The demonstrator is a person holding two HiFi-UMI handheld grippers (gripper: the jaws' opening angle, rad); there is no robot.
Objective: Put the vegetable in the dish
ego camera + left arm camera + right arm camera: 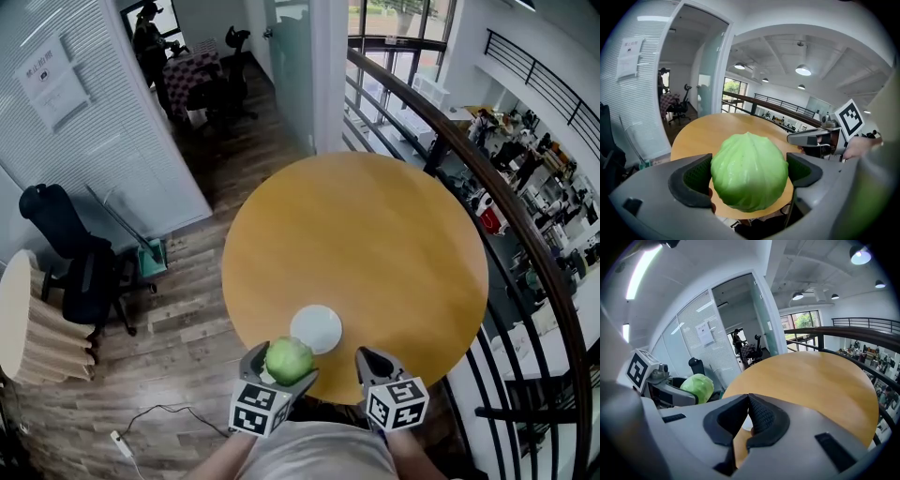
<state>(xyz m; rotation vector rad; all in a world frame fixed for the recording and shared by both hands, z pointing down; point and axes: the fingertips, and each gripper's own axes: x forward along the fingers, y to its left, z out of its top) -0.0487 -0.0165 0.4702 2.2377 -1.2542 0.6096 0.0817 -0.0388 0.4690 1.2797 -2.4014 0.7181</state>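
A round green cabbage (288,360) (749,172) is held between the jaws of my left gripper (281,367) (749,174), at the near edge of the round wooden table (375,253). A white dish (316,328) lies on the table just beyond and to the right of the cabbage. My right gripper (373,364) (746,417) hovers at the table's near edge, right of the dish, shut with nothing in it. The right gripper view shows the cabbage (697,387) in the left gripper at its left; the dish is mostly hidden behind the jaws there.
A dark curved railing (487,178) runs along the table's right side, with a drop to a lower floor beyond. Black office chairs (80,272) stand on the wood floor at the left, near a green bin (150,256). A cable (155,417) lies on the floor.
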